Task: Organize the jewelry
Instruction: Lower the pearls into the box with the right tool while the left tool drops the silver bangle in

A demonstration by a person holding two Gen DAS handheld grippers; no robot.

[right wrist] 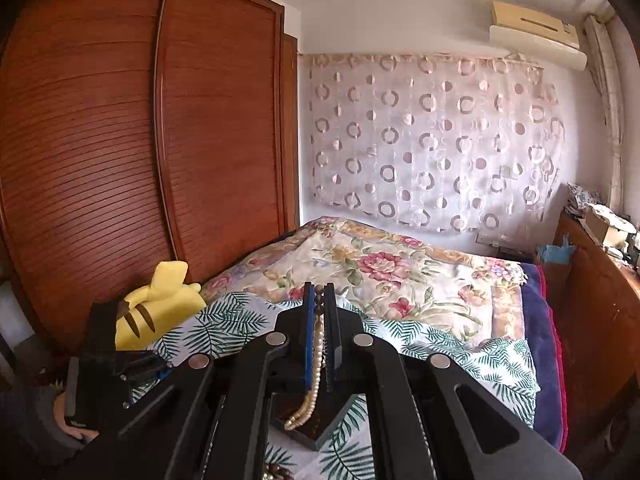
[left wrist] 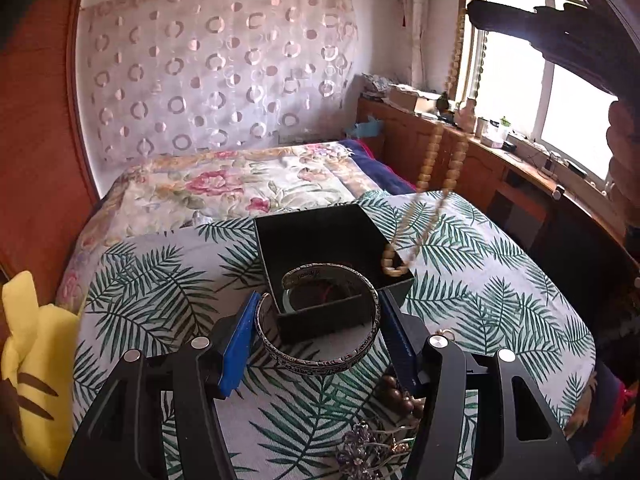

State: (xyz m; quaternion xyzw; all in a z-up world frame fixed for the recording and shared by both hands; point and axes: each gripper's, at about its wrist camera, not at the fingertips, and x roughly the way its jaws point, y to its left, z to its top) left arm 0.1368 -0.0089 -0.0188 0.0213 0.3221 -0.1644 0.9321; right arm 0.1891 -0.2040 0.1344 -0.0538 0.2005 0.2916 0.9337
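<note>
Black box (left wrist: 320, 236) sits open on the palm-print cloth (left wrist: 500, 264) on the bed (left wrist: 224, 184), right in front of you. Looks like there's already something round in the bottom; too dark to say what.

Left tongs (left wrist: 318, 334): clamped across a silver cuff bangle (left wrist: 320, 356), blue pads on either side, held just at the box's near wall, far half of the cuff over the opening.

Right tongs (right wrist: 319, 308): together on a bead necklace (right wrist: 314, 380), pinching a few dark beads at the tip, the pale strand hanging straight down. In the left view the strand's (left wrist: 436, 160) low end drapes on the box's right rim, not clearly inside.

Step in hand, as I read it: both pieces are being loaded into the box at once.

Next move, my call:
- Lower the necklace first, shift it left so the loop clears the rim and pools inside, then release.
- Then tip the cuff forward over the near wall and let go low. It's rigid, it'll clatter or bounce out if dropped from height.
- Watch the strand doesn't snag the cuff's open ends.

Still loose on the cloth near your left tongs: a dark brown bead bracelet (left wrist: 404, 396) and a purple flower piece (left wrist: 360, 452). Those come after.
</note>
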